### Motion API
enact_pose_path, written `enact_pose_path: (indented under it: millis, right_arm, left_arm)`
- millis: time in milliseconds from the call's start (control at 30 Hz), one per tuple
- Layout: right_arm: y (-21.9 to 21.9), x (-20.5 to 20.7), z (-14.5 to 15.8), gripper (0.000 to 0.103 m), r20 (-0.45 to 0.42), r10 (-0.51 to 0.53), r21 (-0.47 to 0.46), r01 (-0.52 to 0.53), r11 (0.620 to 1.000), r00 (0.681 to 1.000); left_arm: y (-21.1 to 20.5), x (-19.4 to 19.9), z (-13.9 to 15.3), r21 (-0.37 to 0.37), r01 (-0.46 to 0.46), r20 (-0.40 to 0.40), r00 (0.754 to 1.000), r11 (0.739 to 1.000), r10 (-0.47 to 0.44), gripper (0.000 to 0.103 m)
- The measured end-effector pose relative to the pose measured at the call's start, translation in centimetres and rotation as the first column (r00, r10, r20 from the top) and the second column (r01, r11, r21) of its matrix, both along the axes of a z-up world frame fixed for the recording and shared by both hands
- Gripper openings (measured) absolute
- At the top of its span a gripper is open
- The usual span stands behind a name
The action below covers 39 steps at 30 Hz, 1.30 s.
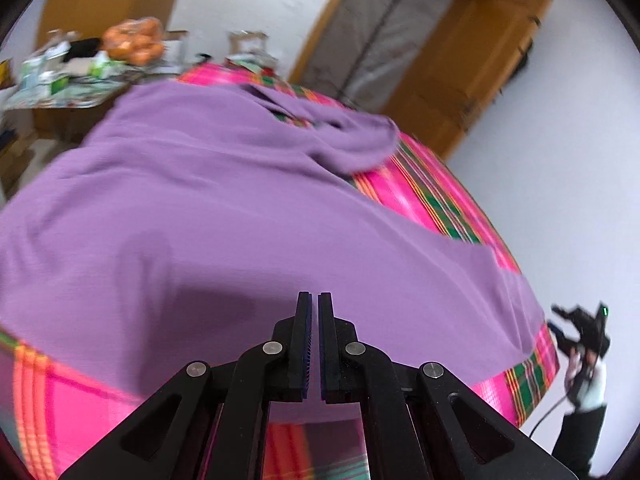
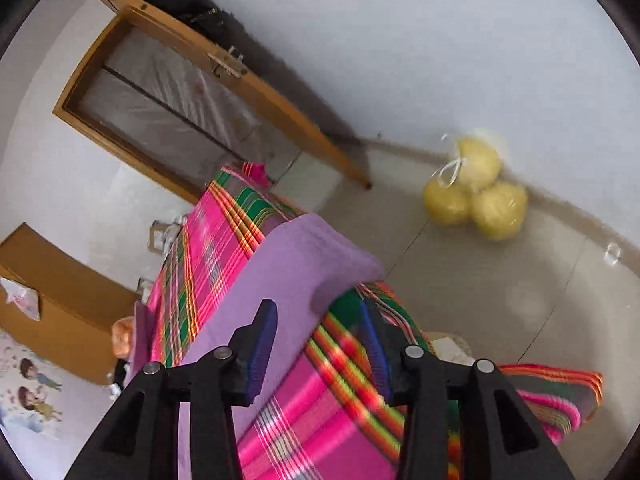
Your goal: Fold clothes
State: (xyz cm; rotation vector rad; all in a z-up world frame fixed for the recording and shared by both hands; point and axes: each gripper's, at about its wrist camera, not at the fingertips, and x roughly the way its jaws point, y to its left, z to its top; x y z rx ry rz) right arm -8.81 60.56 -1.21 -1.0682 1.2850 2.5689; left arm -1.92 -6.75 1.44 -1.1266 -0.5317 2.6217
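A purple garment (image 1: pixel 224 200) lies spread flat over a table covered with a pink and green plaid cloth (image 1: pixel 432 192); one sleeve is bunched at the far right. My left gripper (image 1: pixel 315 296) hovers just over the garment's near part, its fingers almost touching with nothing between them. In the right wrist view, my right gripper (image 2: pixel 318 308) stands open above the table's edge, with a corner of the purple garment (image 2: pixel 296 256) and the plaid cloth (image 2: pixel 320 400) beneath it. The left wrist view also shows the right gripper (image 1: pixel 584 332), held in a hand beyond the table's right corner.
A cluttered side table (image 1: pixel 68 88) with an orange bag (image 1: pixel 134 42) stands at the far left. A wooden door (image 1: pixel 472 60) stands open behind the table. A clear bag of yellow fruit (image 2: pixel 476 188) lies on the tiled floor by the wall.
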Motion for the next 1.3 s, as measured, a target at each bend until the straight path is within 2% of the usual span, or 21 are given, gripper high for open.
enact_pose_path:
  millis: [233,400,500,567,667,833,1000,1233,1300]
  right_arm:
    - [1.6,-3.3,-3.3,0.046,0.119,0.05,-0.16,-0.03,0.987,0.992]
    - [2.8,-3.2,-5.2,0.047,0.066,0.013,-0.317,0.008,0.949,0.998]
    - [3.2,-2.7,-5.0,0.032,-0.003,-0.034,-0.318,0.031,0.948,0.999]
    - [3.4,-2.3,-4.8,0.017,-0.05,-0.065,-0.32,0.046,0.946,0.997]
    - [3.5,-1.8,-4.4,0.005,-0.1,-0.105,-0.301,0.071,0.951,0.989]
    - [3.2,-0.7,-2.4,0.003,-0.137,-0.123,-0.216,0.092,0.972,0.983]
    - [3.9,2.4,-0.7,0.003,-0.174,-0.174,-0.151,0.148,0.977,0.969]
    - [4.9,3.7,-2.6,0.003,-0.093,-0.216,-0.141,0.202,0.969,0.972]
    - [5.3,4.5,-3.6,0.009,-0.06,-0.241,-0.152,0.23,0.961,0.969]
  left_arm:
    - [4.7,-1.6,-0.8,-0.057,0.092,0.036,0.995,0.994,-0.091,0.003]
    - [5.4,-2.0,-1.4,-0.067,0.101,0.046,0.994,0.993,-0.098,0.003]
    - [5.4,-2.2,-1.4,-0.068,0.102,0.043,0.994,0.993,-0.099,0.003]
    - [5.4,-2.0,-1.4,-0.064,0.103,0.04,0.994,0.993,-0.101,0.003]
    - [5.3,-1.8,-1.5,-0.06,0.105,0.036,0.994,0.993,-0.103,0.003]
    - [5.5,-1.6,-1.3,-0.082,0.119,0.037,0.993,0.99,-0.116,0.004]
    - [5.5,-1.4,-1.4,-0.073,0.136,0.036,0.99,0.988,-0.134,0.004]
    - [5.4,-1.0,-1.3,-0.067,0.154,0.035,0.988,0.986,-0.152,0.004]
    - [5.0,-0.7,-1.4,-0.056,0.156,0.034,0.987,0.986,-0.154,0.003]
